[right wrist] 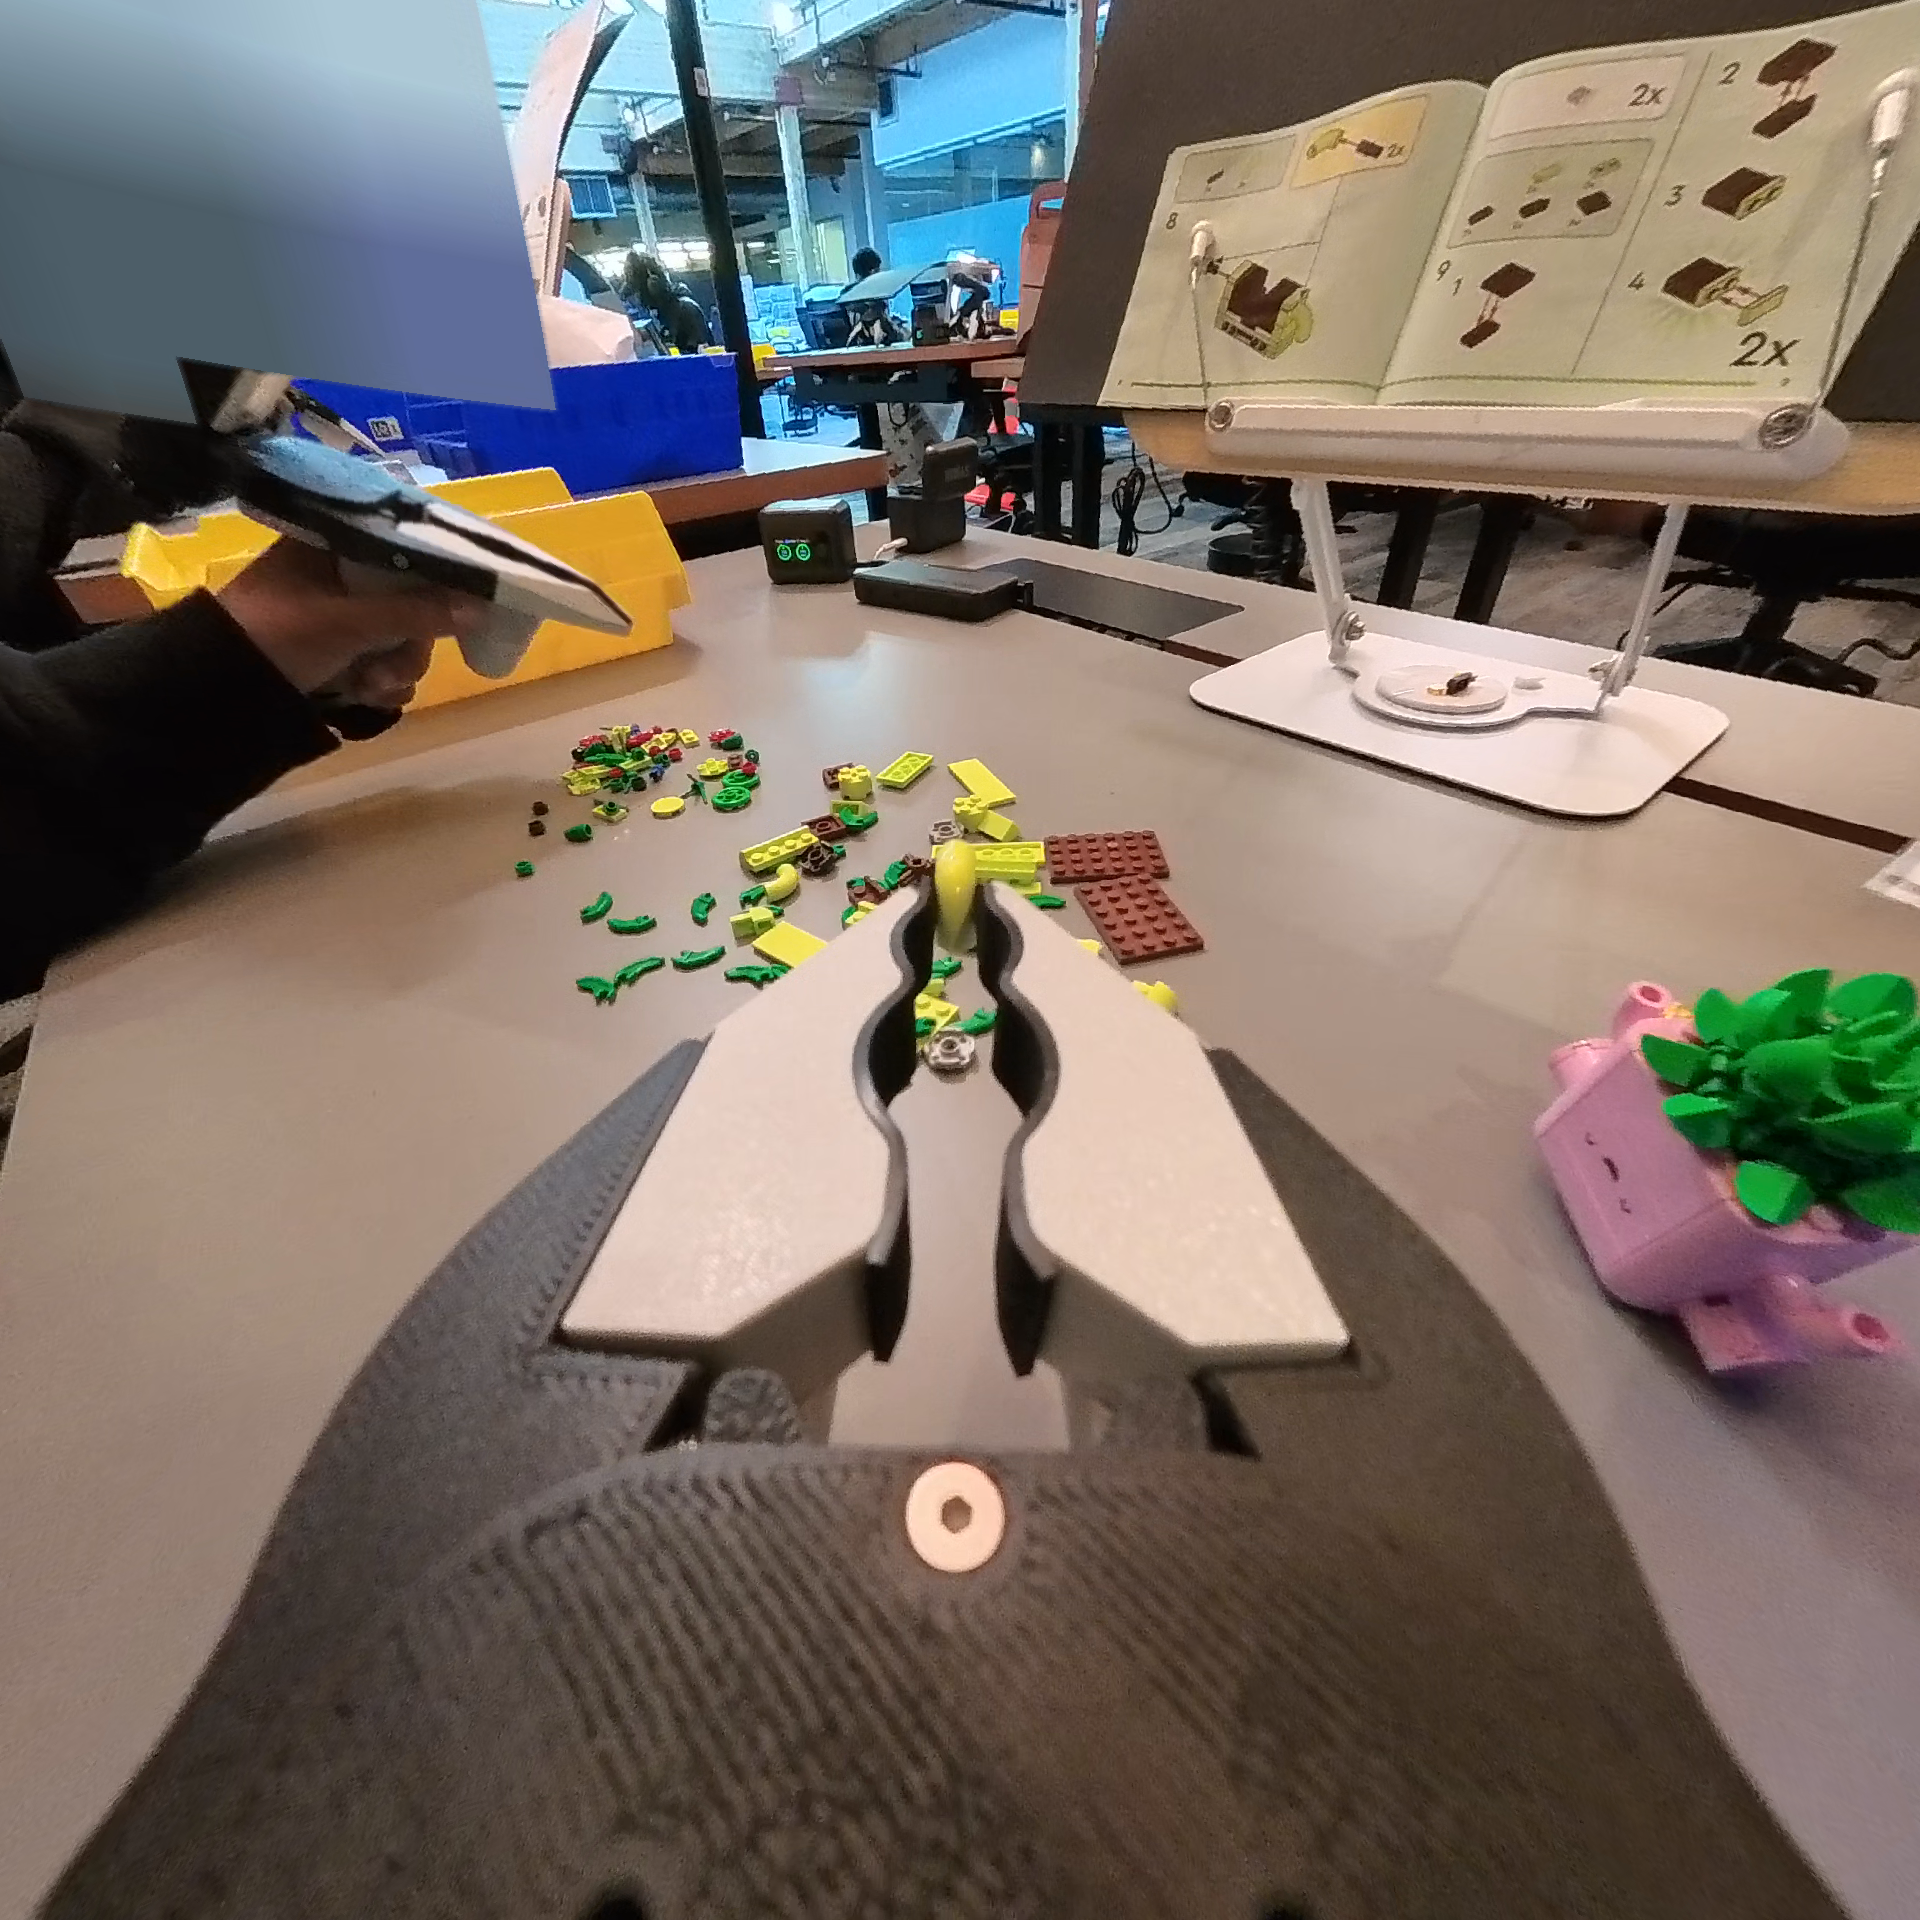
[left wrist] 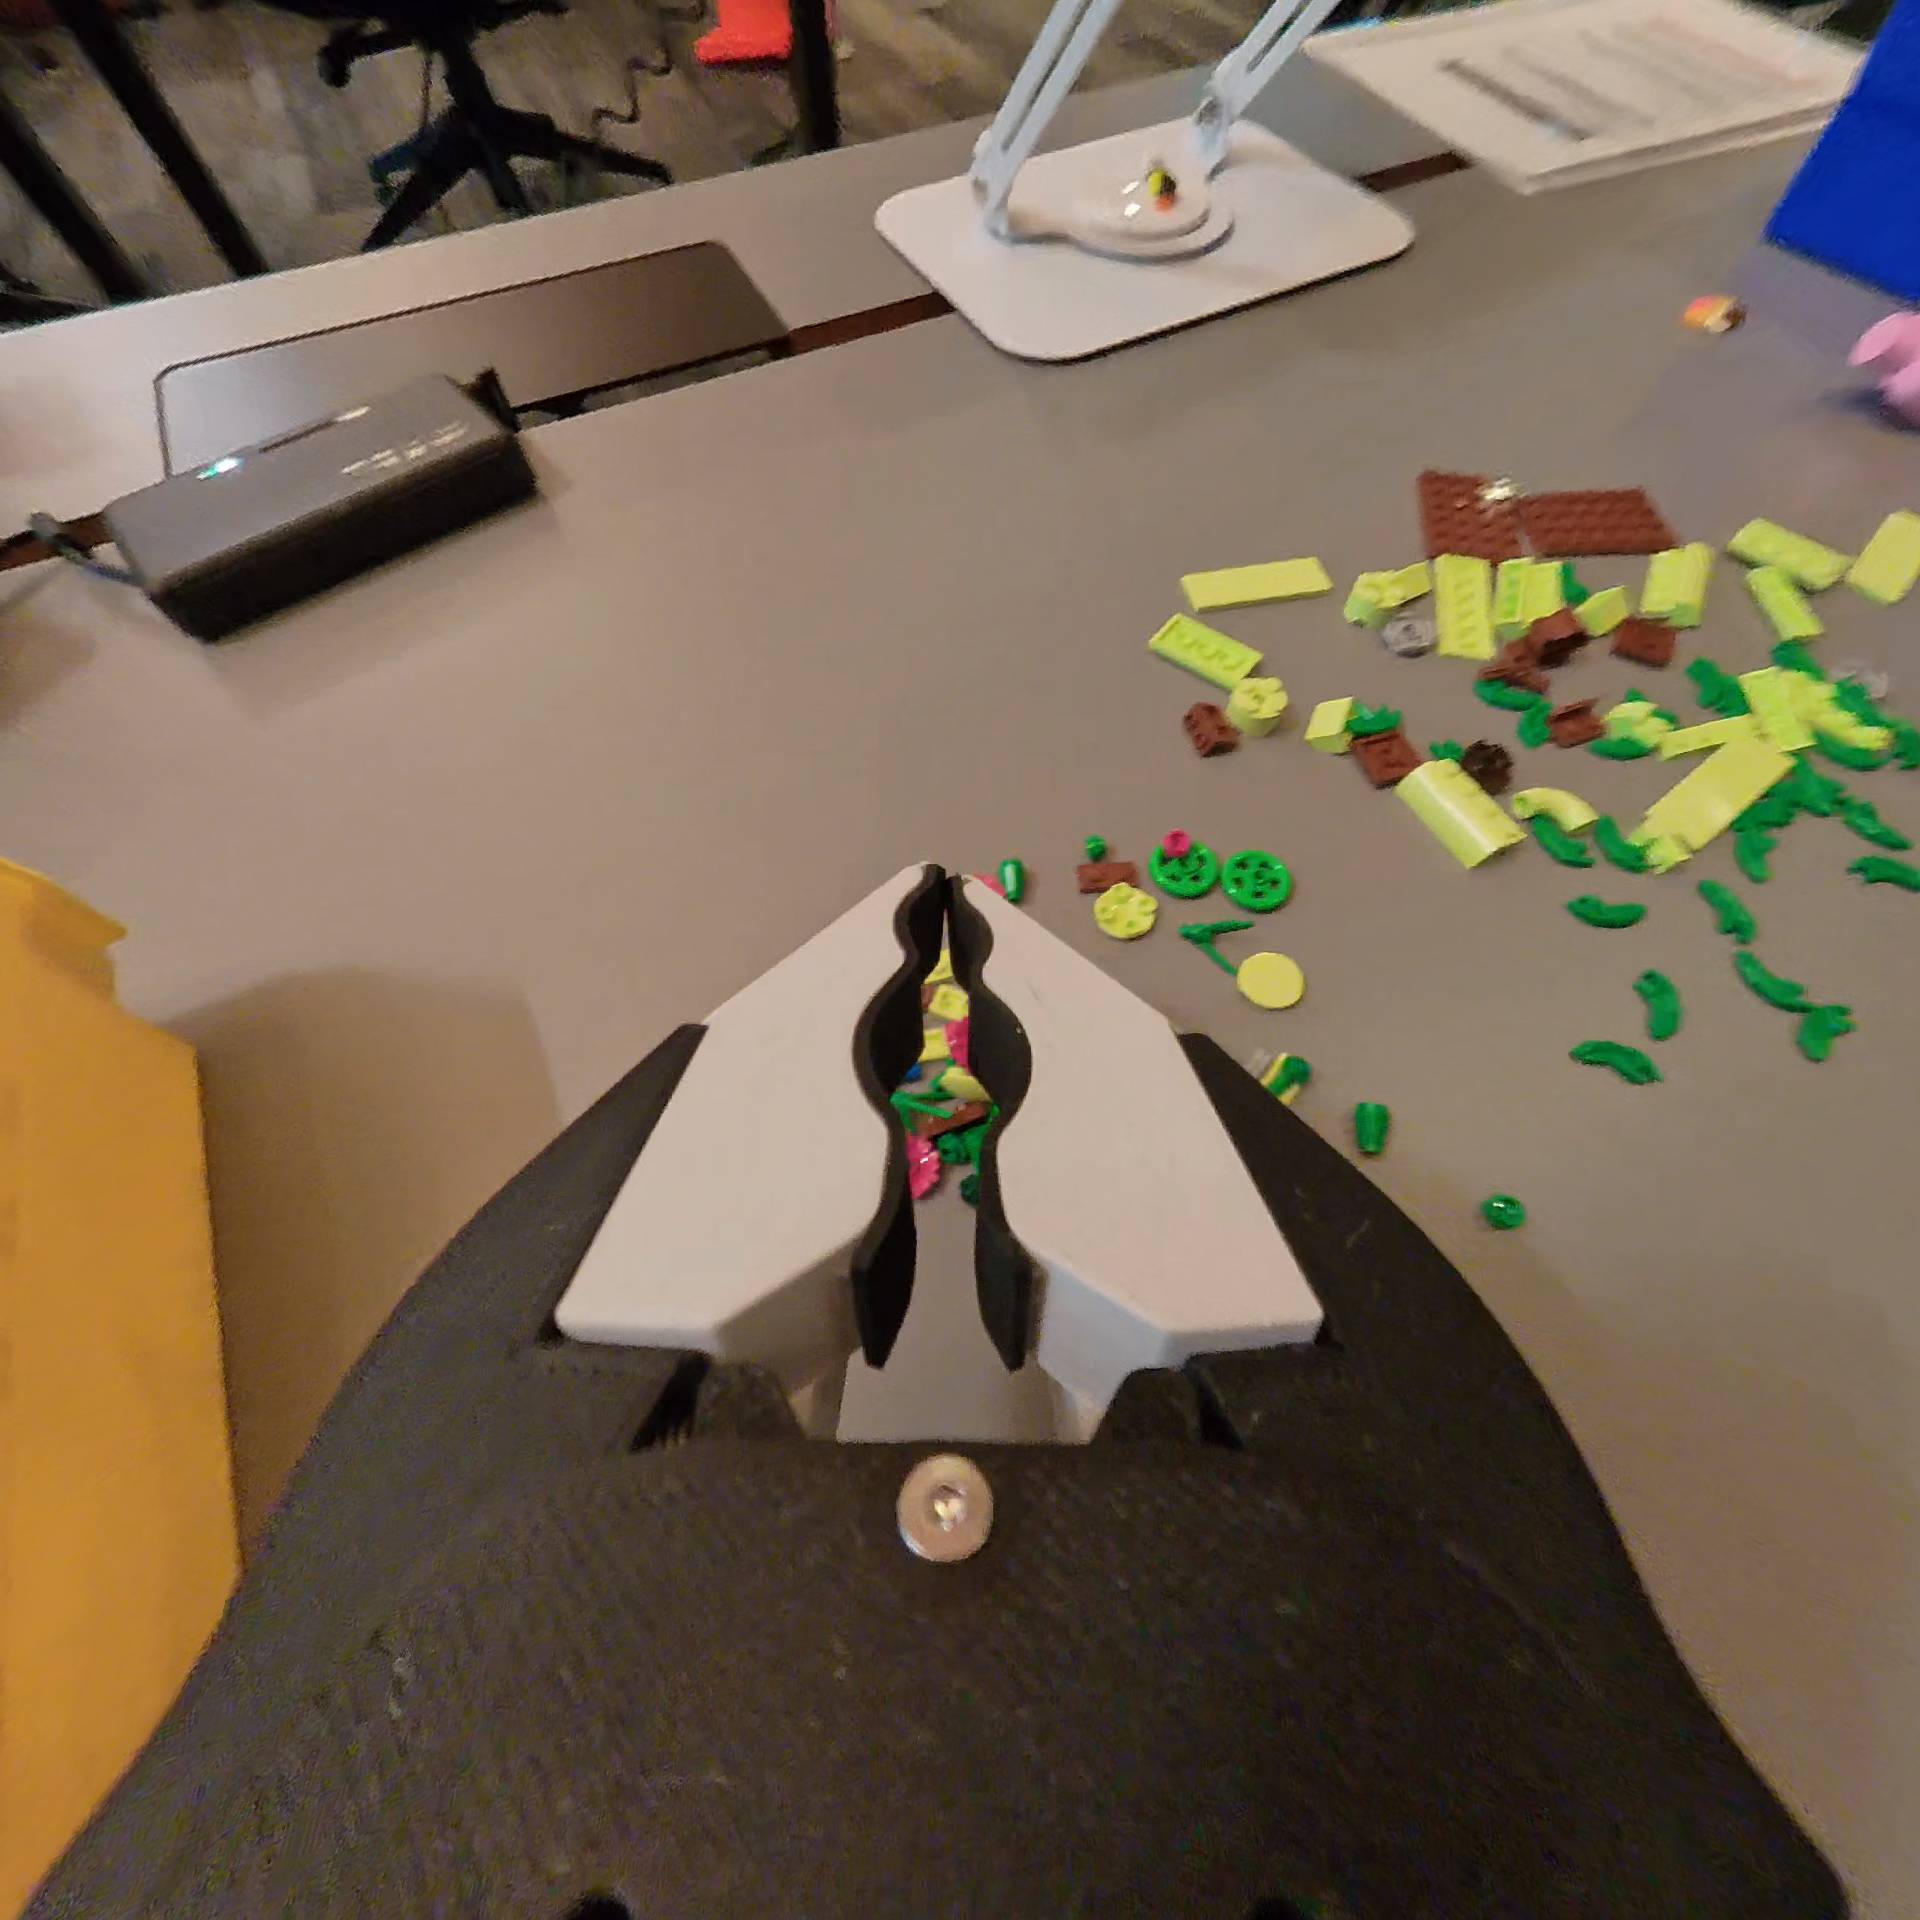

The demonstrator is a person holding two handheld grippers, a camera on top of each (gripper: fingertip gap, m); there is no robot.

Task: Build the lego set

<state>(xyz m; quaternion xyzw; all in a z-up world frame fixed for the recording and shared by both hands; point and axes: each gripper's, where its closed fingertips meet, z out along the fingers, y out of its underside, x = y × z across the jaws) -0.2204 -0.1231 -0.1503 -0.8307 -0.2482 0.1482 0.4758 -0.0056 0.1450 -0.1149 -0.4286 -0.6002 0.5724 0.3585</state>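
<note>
Two brown plates [right wrist: 1122, 888], right gripper [right wrist: 954, 894] jaws pinching one lime piece [right wrist: 952, 883], left gripper [left wrist: 948, 883] jaws clenched empty.

pink lego pot [left wrist: 1893, 366] cut off, blurred

Bare table [right wrist: 312, 1195] before scattered bricks [right wrist: 831, 883]

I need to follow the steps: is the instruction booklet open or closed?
Open: the instruction booklet lies spread across two pages on the stand.
</note>
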